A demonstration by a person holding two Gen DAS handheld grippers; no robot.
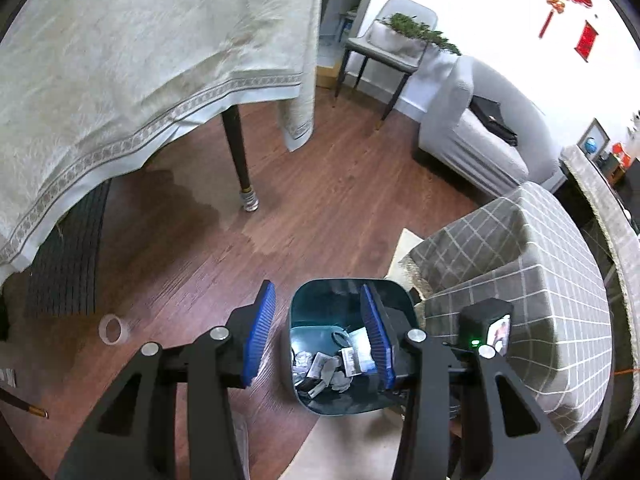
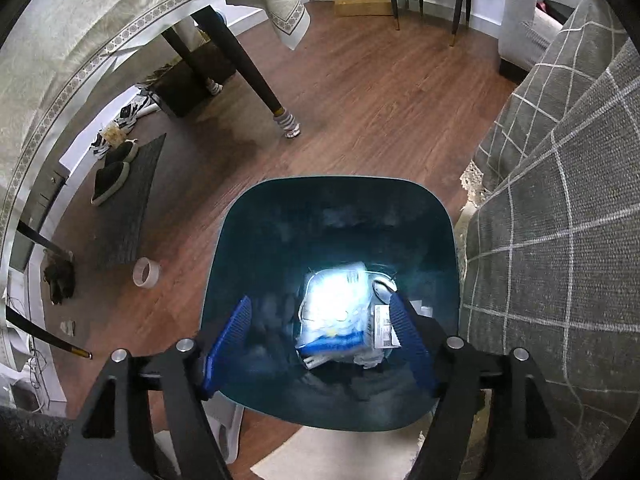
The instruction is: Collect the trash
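Right tool [image 2: 320, 344] gapes wide and empty above the bin [image 2: 248, 216]; left tool [image 1: 318, 336] parted, empty.

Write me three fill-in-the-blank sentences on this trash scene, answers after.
1. The trash lies inside the teal ____.
2. The roll of tape lies on the wooden ____.
3. Nothing sits between the pads of the left gripper, so it is ____.

Missing words: bin; floor; open
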